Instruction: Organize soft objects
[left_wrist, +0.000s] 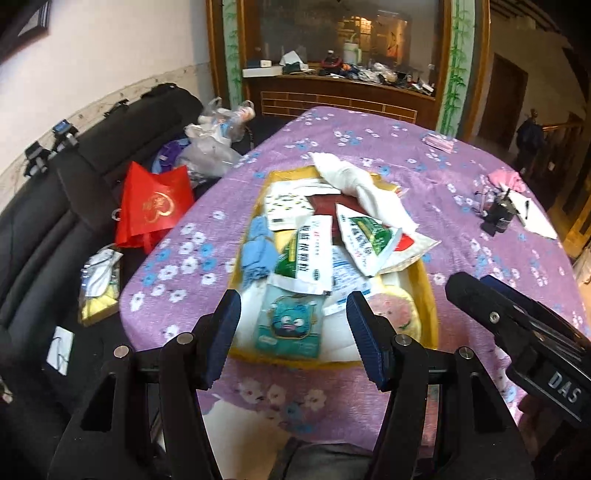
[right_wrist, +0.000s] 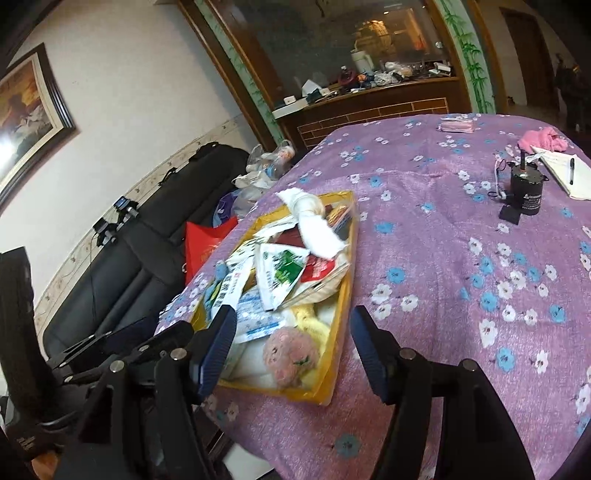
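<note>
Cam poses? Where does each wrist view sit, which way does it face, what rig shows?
Left wrist: on the left gripper, open, looking forward over the yellow tray; the right gripper shows at its right edge.
Right wrist: on the right gripper, open, tray at left.
Shared: tray, white cloth, purple tablecloth.

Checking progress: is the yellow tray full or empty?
Full: the yellow tray is heaped with packets, a knotted white cloth and a pink plush.
</note>
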